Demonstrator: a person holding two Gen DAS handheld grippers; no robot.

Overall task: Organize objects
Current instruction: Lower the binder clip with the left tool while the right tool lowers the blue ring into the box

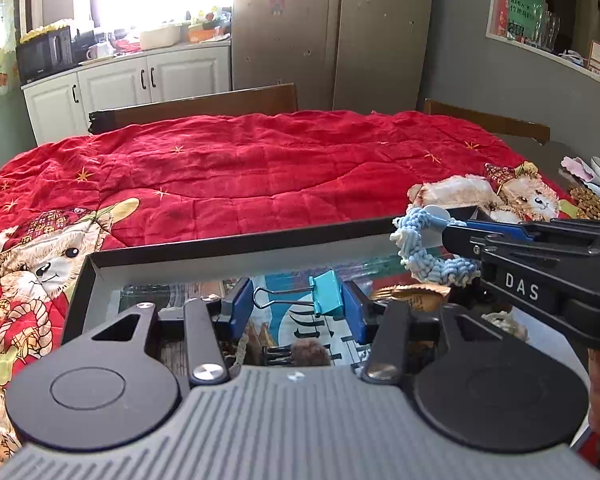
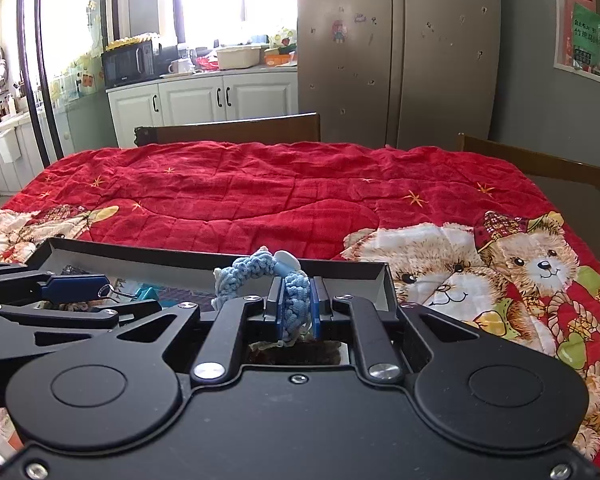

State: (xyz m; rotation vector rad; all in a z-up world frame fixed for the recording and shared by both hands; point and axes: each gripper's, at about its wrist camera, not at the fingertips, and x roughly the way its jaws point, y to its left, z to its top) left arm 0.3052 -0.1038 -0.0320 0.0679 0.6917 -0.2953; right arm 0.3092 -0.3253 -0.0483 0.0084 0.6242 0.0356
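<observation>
A teal binder clip [image 1: 327,288] hangs between the blue pads of my left gripper [image 1: 298,306]. Its wire handle reaches the left pad and its body rests against the right pad, so the jaws are shut on it. It hangs above a shallow black box [image 1: 236,244]. My right gripper [image 2: 296,304] is shut on a light blue braided rope ring [image 2: 260,268] that carries a white disc. In the left wrist view the right gripper [image 1: 448,236] comes in from the right and holds the rope ring [image 1: 420,248] over the box's far right corner. The right wrist view shows the left gripper [image 2: 112,294] and the clip [image 2: 144,292] at the left.
The black box [image 2: 340,270] holds several small items, among them printed paper and a gold piece [image 1: 408,294]. It sits on a red quilt with teddy bears [image 1: 260,176]. Two wooden chair backs [image 1: 204,106] stand behind the table. A dish of brown pellets [image 1: 592,200] lies at the far right.
</observation>
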